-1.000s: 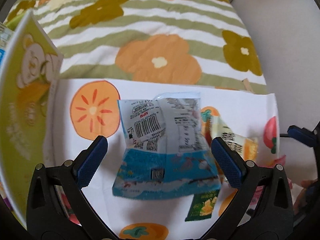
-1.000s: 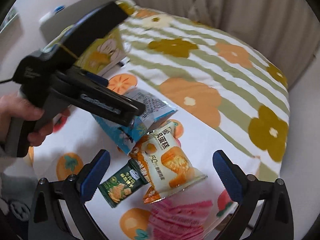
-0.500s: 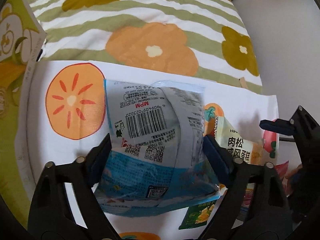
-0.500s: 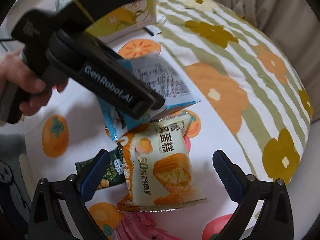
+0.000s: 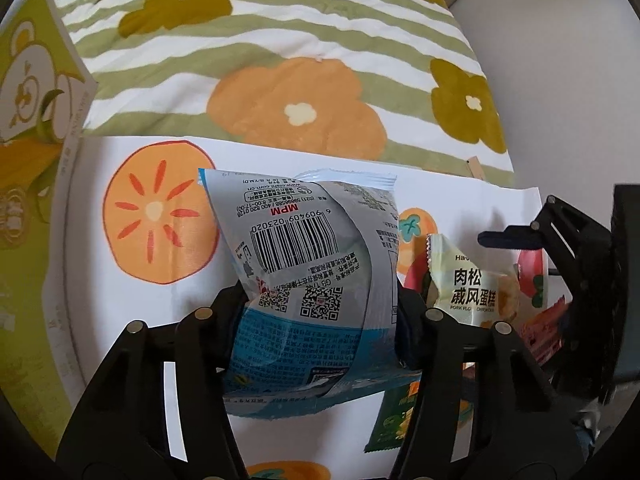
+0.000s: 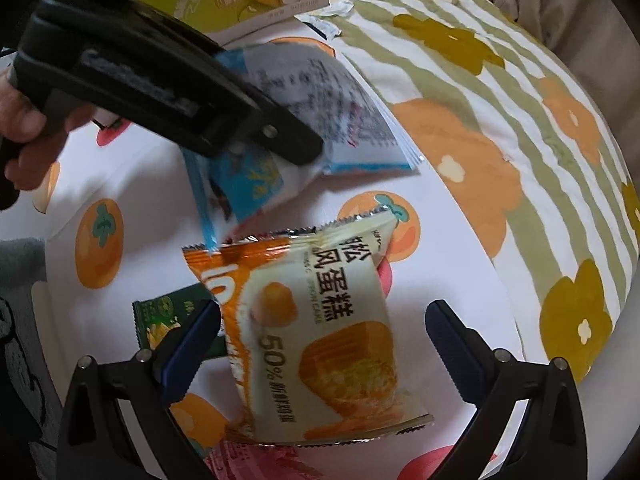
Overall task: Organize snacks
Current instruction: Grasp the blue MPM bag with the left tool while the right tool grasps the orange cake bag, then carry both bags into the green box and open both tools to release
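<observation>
Blue-and-white snack packet (image 5: 308, 280), barcode side up, seemingly creased between closing jaws.

Two close, steeply downward wrist views

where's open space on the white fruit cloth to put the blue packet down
Free: the cloth between the green box and the blue packet, over the orange print. Crowded: right of the packet, where the cake packet, green sachet and pink wrappers cluster.
</observation>
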